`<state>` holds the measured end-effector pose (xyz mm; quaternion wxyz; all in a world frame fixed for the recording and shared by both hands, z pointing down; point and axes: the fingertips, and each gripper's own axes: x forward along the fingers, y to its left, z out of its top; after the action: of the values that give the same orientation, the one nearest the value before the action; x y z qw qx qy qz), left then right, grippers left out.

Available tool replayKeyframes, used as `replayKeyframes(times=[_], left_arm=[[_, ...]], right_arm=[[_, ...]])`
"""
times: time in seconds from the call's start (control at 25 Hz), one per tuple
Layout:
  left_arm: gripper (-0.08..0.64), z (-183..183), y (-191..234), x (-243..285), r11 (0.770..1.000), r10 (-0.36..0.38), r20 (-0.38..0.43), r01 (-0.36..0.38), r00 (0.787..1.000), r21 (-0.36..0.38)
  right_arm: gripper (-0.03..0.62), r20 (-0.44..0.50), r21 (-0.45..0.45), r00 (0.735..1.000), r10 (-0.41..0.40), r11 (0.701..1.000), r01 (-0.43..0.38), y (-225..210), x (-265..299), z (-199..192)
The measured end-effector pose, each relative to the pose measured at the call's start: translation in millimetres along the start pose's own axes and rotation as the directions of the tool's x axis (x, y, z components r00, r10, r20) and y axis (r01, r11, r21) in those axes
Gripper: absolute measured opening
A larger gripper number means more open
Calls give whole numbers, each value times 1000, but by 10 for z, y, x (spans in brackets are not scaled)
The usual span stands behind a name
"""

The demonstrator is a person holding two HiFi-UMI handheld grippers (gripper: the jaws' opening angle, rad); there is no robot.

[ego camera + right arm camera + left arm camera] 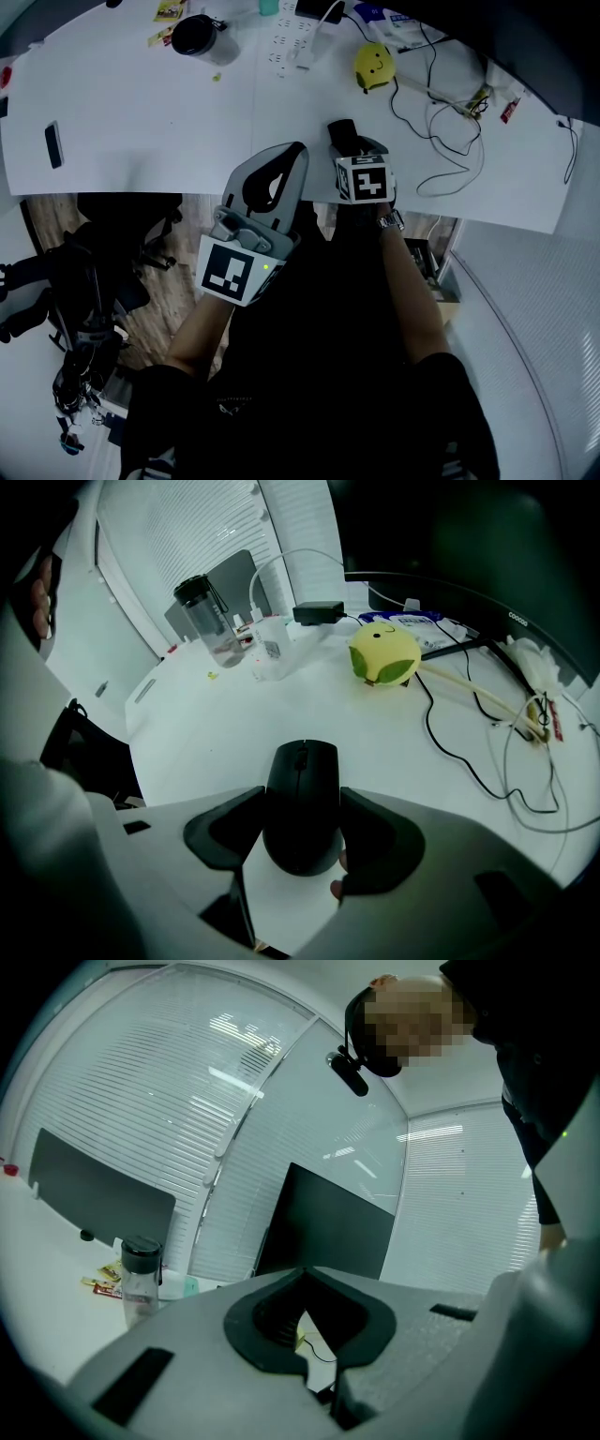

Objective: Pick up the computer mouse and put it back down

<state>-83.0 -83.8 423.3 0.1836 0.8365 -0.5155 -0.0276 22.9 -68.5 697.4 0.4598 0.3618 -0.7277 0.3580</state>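
While right gripper [302, 810] jaws pinch black computer mouse [302, 794] by its sides at near edge of white worktop [131, 112], left gripper [306, 1340] jaws sit pressed together, empty; yellow plush toy [384, 655], bottle [208, 621], loose cables [469, 757] beyond mouse; slatted blinds [141, 1091] line walls; wood floor [178, 309] below.

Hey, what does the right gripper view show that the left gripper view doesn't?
Only the right gripper view shows the right gripper closed on the sides of the black computer mouse, a yellow toy and loose cables on the white desk. Only the left gripper view shows the left gripper, its jaws together with nothing between them, plus a dark monitor and window blinds. Both views show the clear bottle with a black lid standing on the white desk.
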Motion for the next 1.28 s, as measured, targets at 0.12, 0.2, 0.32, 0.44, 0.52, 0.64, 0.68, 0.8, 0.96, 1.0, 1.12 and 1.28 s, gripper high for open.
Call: replayKeyframes(times=[0.12, 0.2, 0.32, 0.44, 0.52, 0.64, 0.68, 0.8, 0.96, 1.0, 1.12, 1.28], left_arm=[[8, 3, -5, -2, 1000, -3, -3, 3, 1000, 2], [8, 5, -10, -2, 1000, -3, -1, 3, 1000, 2], [8, -1, -19, -2, 1000, 0, -3, 0, 1000, 1], [8, -7, -36, -7, 1000, -5, -5, 5, 1000, 4], [8, 1, -45, -1, 1000, -8, -3, 8, 1000, 7], [8, 47, -71, -1, 1000, -18, 12, 18, 1000, 11], [8, 64, -82, -4, 1000, -23, 21, 22, 1000, 14], [8, 103, -114, 5, 999, -33, 35, 32, 999, 30], [8, 166, -195, 22, 998, -55, 36, 54, 998, 44], [8, 179, -206, 27, 998, -56, 36, 55, 998, 44], [8, 227, -243, 42, 997, -63, 48, 61, 997, 52], [8, 253, -331, 60, 995, -82, 40, 80, 996, 64]], right_arm=[[249, 0, -7, 1000, -8, 1000, 8, 8, 7, 1], [249, 1, -10, 1000, -14, 1000, 14, 8, 13, 8], [252, 7, -11, 1000, -15, 1000, 15, 14, 2, 18], [258, 11, -9, 1000, 0, 1000, 0, 31, -15, 21], [259, 20, 0, 1000, 0, 1000, 0, 11, -38, 39], [259, 51, 25, 998, -19, 1000, 17, -47, -136, 94], [258, 68, 33, 997, -24, 999, 21, -62, -182, 118], [180, 118, 57, 992, -41, 998, 35, -115, -323, 185], [64, 176, 95, 982, -65, 994, 49, -168, -525, 231], [29, 192, 106, 979, -70, 993, 51, -180, -579, 243], [0, 232, 134, 970, -77, 990, 46, -197, -741, 276], [-2, 285, 155, 956, -65, 988, 21, -180, -991, 322]])
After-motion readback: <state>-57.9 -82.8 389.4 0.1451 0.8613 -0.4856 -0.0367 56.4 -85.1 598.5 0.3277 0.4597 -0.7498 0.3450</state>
